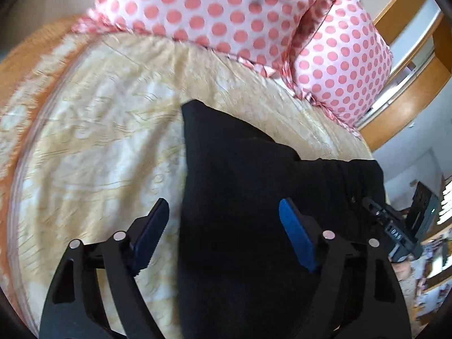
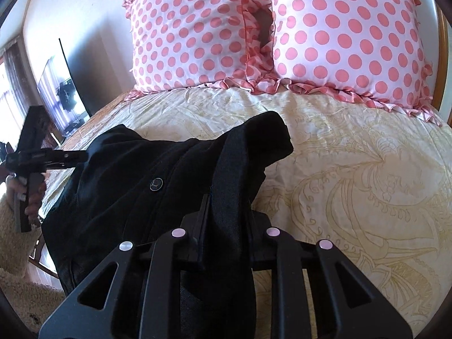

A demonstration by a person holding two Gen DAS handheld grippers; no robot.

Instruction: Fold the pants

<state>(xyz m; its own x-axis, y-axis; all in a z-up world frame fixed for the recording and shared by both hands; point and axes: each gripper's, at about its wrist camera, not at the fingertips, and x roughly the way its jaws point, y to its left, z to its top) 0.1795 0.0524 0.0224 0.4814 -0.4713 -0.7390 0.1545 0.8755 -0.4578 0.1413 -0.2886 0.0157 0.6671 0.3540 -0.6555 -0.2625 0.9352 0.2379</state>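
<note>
Black pants (image 1: 248,197) lie bunched on a cream patterned bedspread (image 1: 99,141). My left gripper (image 1: 223,226) is open, its blue-padded fingers spread over the left edge of the pants, holding nothing. In the right wrist view the pants (image 2: 127,197) show a round button (image 2: 156,184) and a raised fold. My right gripper (image 2: 226,214) is shut on a strip of the pants that drapes over its fingers. The right gripper also shows at the far right of the left wrist view (image 1: 395,226); the left gripper shows at the left of the right wrist view (image 2: 34,152).
Two pink polka-dot pillows (image 2: 282,28) stand at the head of the bed. A wooden headboard (image 1: 409,56) is behind them. A dark screen (image 2: 70,84) stands left of the bed. The bedspread (image 2: 353,183) stretches to the right.
</note>
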